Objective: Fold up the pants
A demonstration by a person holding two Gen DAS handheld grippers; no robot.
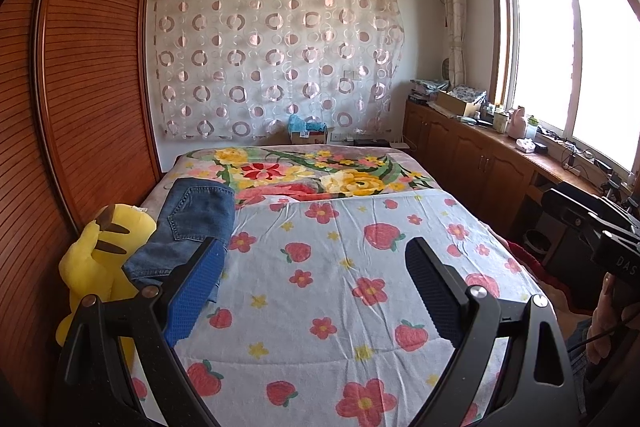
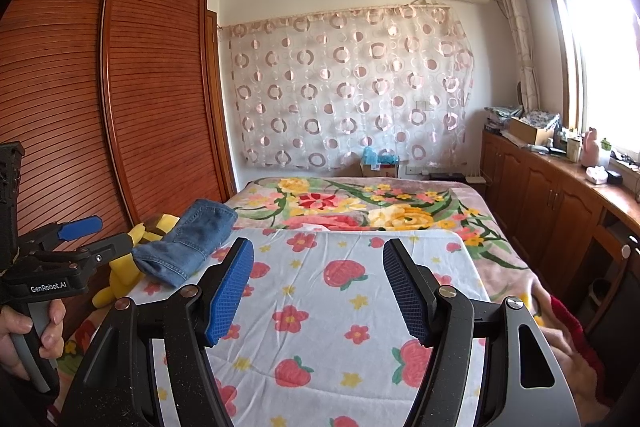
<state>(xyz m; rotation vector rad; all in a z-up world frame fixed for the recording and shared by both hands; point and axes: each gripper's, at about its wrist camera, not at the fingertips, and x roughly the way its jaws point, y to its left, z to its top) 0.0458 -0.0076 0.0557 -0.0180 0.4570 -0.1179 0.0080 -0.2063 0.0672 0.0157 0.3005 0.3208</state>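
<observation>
left fingers [image 1: 316, 287] spread, empty | right fingers [image 2: 318, 291] spread, empty | jeans [image 1: 192, 223] folded on bed [image 1: 400, 211], touching yellow plush [image 1: 104, 255]

A bed [image 1: 320, 267] is flanked by a slatted wooden wardrobe [image 1: 92, 67] and low cabinets [image 1: 460, 151]; daylight is admitted through a window [image 1: 568, 67]

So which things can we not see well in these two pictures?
- Jeans: the near end is behind the left hand-held gripper finger in the left wrist view.
- Yellow plush: partly under the jeans in the right wrist view.
- Counter items: too small to identify.
</observation>
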